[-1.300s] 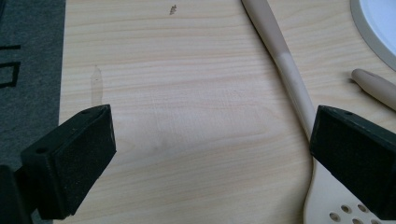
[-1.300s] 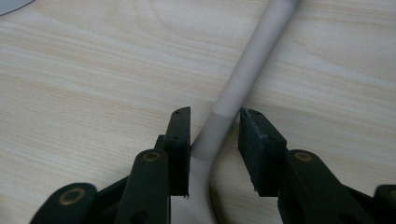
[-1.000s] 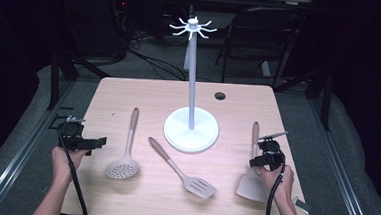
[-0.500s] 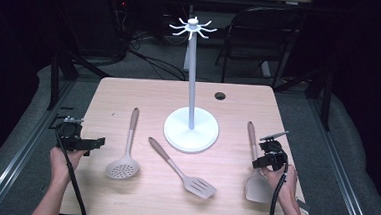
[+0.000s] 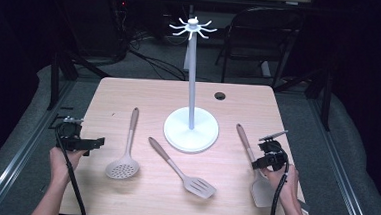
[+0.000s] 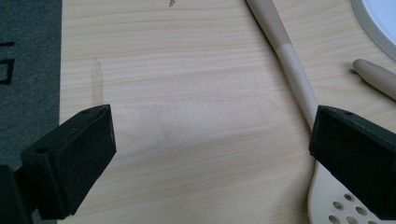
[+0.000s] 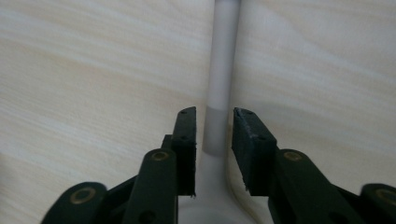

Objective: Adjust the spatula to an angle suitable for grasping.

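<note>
My right claw (image 7: 214,135) sits low over the spatula (image 5: 255,164), its neck between my jaws; they have just opened a bit, and small gaps show on both sides. My left claw (image 6: 210,154) is wide open over bare table (image 6: 187,93), the skimmer (image 6: 299,84) just beside one jaw

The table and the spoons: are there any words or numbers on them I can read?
None. No words or numbers can be read on the table, the stand, the skimmer or either spatula. Black marks on the grey mat are cut off and cannot be read.
</note>
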Motion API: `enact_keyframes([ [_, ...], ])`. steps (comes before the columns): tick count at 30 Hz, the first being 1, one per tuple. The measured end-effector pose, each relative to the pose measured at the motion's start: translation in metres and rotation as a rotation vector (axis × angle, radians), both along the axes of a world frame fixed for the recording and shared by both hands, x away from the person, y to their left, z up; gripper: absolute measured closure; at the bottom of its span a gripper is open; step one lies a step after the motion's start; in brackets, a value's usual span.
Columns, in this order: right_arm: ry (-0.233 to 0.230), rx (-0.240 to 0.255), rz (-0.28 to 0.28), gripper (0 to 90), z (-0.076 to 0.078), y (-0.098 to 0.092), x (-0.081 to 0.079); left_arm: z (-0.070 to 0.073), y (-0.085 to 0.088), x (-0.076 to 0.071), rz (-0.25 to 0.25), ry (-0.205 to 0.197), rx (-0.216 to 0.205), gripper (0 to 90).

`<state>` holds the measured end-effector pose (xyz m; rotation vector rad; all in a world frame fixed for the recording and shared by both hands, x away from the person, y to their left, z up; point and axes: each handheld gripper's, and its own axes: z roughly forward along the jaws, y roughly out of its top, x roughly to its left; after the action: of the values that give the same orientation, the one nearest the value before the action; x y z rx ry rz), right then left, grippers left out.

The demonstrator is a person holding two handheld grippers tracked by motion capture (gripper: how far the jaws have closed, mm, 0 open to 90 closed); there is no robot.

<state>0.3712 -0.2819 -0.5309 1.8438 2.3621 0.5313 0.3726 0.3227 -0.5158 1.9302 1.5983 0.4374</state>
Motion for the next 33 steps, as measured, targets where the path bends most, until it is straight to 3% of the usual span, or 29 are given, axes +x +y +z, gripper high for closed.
enact_keyframes([
  [2,-0.024,0.03,-0.031,69.1,0.001,0.001,0.005,0.0,-0.001,-0.001,0.002,-0.005,0.002,0.6],
  [5,0.005,-0.023,0.009,68.7,-0.001,0.001,0.01,0.001,-0.001,-0.001,-0.003,-0.004,0.006,0.6],
  [13,0.015,-0.018,0.019,69.1,-0.012,0.004,0.026,-0.001,-0.002,0.0,-0.007,0.003,0.008,0.6],
  [20,-0.012,-0.008,0.011,75.7,-0.015,0.006,0.028,0.0,-0.011,0.001,-0.03,-0.003,0.022,0.6],
  [26,-0.019,0.038,-0.011,76.1,-0.019,0.003,0.028,0.001,-0.015,0.001,-0.042,-0.008,0.027,0.5],
  [33,-0.017,0.024,-0.003,77.3,-0.018,0.004,0.028,0.003,-0.018,0.001,-0.059,-0.011,0.032,0.5],
])
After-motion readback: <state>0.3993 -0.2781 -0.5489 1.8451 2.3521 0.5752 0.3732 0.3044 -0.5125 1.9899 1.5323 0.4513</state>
